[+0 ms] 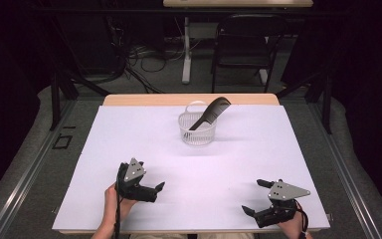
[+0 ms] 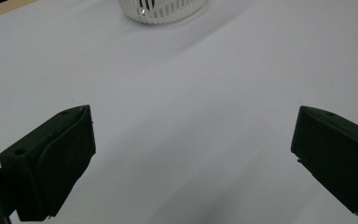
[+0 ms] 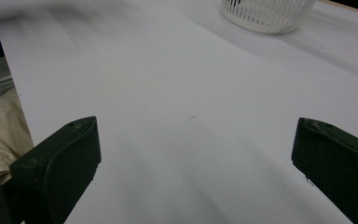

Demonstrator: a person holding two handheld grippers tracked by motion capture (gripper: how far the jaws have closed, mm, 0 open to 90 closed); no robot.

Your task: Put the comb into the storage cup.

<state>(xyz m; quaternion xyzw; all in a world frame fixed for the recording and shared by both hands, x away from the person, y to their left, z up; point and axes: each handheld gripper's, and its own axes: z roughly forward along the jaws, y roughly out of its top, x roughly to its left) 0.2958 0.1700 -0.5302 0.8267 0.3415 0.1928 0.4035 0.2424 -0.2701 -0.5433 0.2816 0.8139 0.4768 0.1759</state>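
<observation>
Left tongs (image 1: pixel 155 190) and right tongs (image 1: pixel 256 196) both gape wide, empty, low over the desk (image 1: pixel 129 129), well short of the basket (image 1: pixel 197 129). The comb (image 1: pixel 210 112) stands propped inside it. Looks finished, or a reach ahead.

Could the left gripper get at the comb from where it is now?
Probably yes: the left gripper is open, bare table lies between it and the basket, and the comb sticks out above the rim.
</observation>
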